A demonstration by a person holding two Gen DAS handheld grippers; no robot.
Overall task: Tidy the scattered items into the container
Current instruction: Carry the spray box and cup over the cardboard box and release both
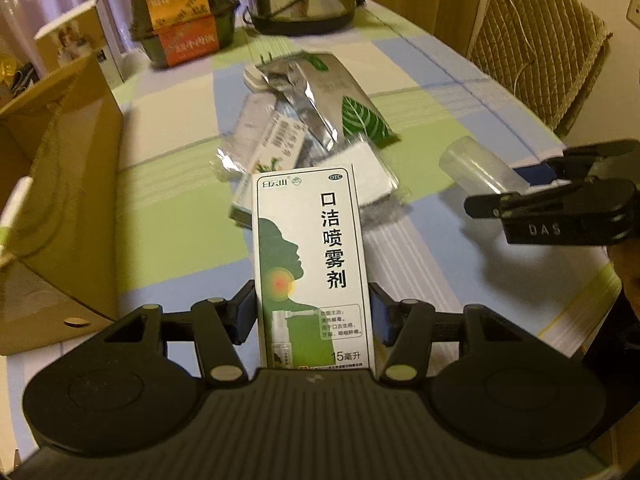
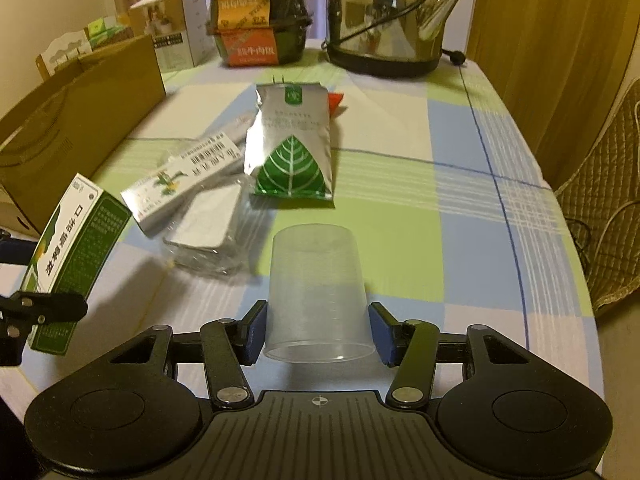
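Observation:
My left gripper is shut on a white and green spray box, held above the table; the same spray box shows at the left of the right wrist view. My right gripper is shut on a clear plastic cup, mouth toward the camera; that cup also shows at the right of the left wrist view. On the cloth ahead lie a silver leaf pouch, a barcoded box and a plastic-wrapped white pack. The open cardboard box stands at the left.
A steel kettle, a black and orange food tub and a white carton stand at the far end of the checked tablecloth. A padded chair sits past the right edge.

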